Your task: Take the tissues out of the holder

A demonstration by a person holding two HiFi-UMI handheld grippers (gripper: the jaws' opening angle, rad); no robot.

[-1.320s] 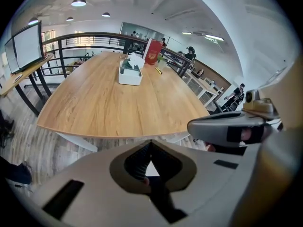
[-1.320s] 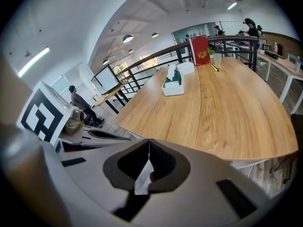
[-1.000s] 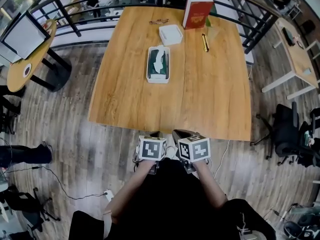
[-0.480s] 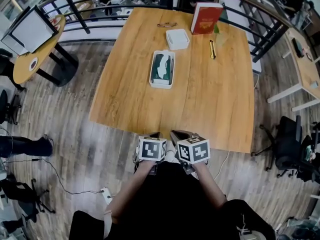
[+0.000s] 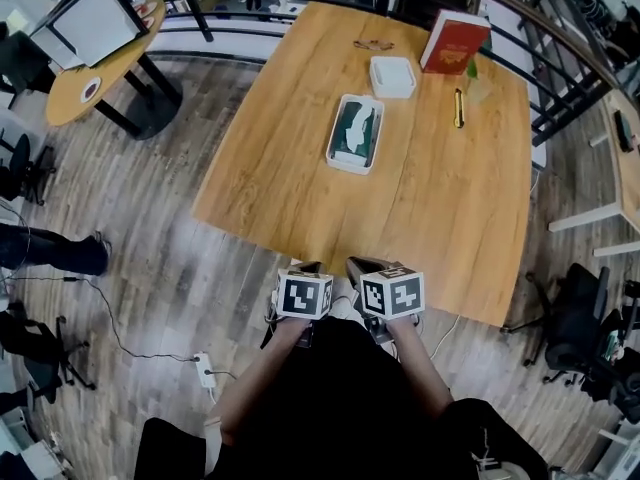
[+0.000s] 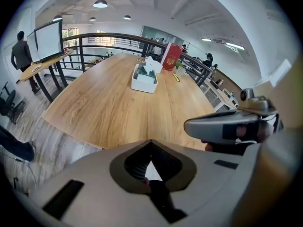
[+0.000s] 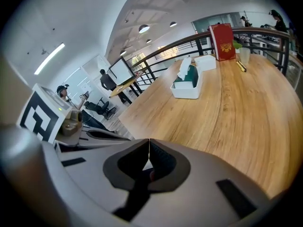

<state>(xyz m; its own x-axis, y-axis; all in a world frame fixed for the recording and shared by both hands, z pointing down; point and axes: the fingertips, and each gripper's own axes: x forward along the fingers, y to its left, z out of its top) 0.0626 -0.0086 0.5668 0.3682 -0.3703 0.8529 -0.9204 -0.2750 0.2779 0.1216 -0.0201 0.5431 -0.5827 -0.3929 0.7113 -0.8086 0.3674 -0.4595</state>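
Wooden surface (image 5: 300, 193) stretches ahead of me, and the white tissue holder (image 5: 350, 164) sits on it toward the far end, well apart from both grippers, with a tissue (image 6: 150, 65) standing up out of its top. I have the left gripper (image 5: 308, 267) and the right gripper (image 5: 362, 265) side by side at the near edge. Each pair of fingers is pressed together with nothing between them. Past the holder I see a white box (image 5: 392, 76), a red book (image 5: 455, 43) and a pen (image 5: 459, 108).
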